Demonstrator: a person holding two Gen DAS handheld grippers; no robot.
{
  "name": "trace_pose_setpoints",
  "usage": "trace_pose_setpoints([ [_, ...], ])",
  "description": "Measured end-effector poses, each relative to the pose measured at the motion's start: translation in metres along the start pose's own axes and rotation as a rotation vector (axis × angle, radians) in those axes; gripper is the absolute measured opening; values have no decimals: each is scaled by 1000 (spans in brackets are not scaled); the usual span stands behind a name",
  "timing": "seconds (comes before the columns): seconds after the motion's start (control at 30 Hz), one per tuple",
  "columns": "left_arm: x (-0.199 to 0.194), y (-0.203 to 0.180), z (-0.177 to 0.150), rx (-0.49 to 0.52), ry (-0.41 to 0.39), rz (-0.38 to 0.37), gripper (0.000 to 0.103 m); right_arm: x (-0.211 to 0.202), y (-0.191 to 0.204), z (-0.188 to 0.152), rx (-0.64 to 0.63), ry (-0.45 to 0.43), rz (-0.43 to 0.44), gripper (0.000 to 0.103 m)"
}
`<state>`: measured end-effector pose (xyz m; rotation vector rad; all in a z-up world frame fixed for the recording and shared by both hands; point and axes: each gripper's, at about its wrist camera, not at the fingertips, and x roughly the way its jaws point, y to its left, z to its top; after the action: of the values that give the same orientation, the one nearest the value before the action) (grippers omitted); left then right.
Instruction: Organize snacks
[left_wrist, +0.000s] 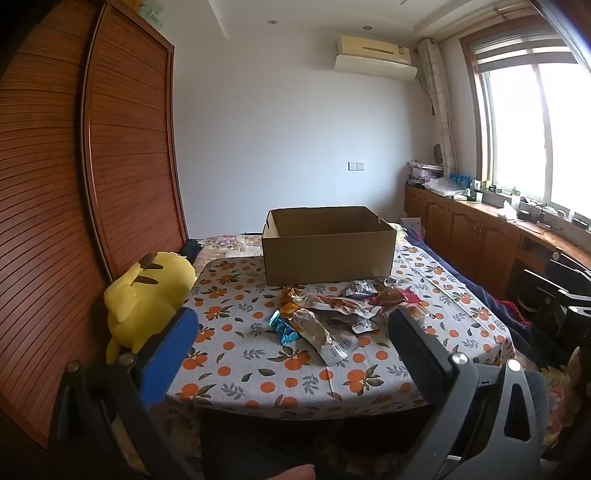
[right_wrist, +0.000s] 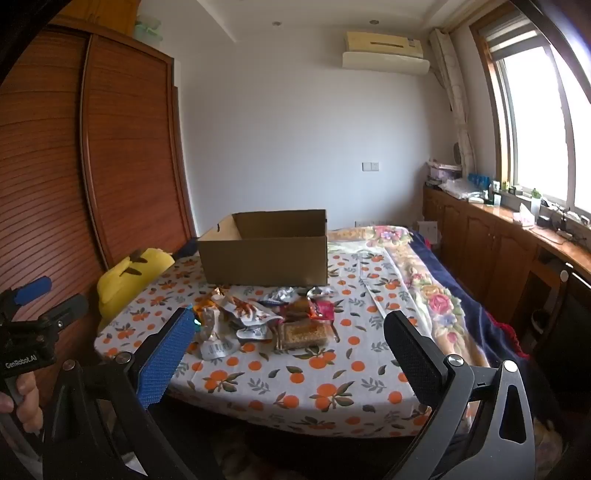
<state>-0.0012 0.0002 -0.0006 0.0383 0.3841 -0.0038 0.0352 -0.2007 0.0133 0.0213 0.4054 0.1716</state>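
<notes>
Both the left hand-held gripper (left_wrist: 291, 321) and right hand-held gripper (right_wrist: 290, 325) are held open. The snacks (right_wrist: 266, 317), heaped at frame centre before the cardboard box (right_wrist: 264, 254), could be scattered, since slippery overlapping wrappers slide.

Daylit room, strong fisheye warp

Daylight pours through the large wood-framed window (left_wrist: 535, 129) at right, blown out to white glare. The plain white wall (left_wrist: 288, 129) is evenly lit; the bottom corners fall dark. The slatted brown wardrobe (right_wrist: 74, 166) bows heavily near the edges. Focus is fairly sharp.
</notes>
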Motion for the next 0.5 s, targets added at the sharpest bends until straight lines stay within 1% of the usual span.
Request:
trace_pose_setpoints([
  [0.5,-1,-1,0,0,-2,2,103,-1,0,0,-1,-4,-2,103],
])
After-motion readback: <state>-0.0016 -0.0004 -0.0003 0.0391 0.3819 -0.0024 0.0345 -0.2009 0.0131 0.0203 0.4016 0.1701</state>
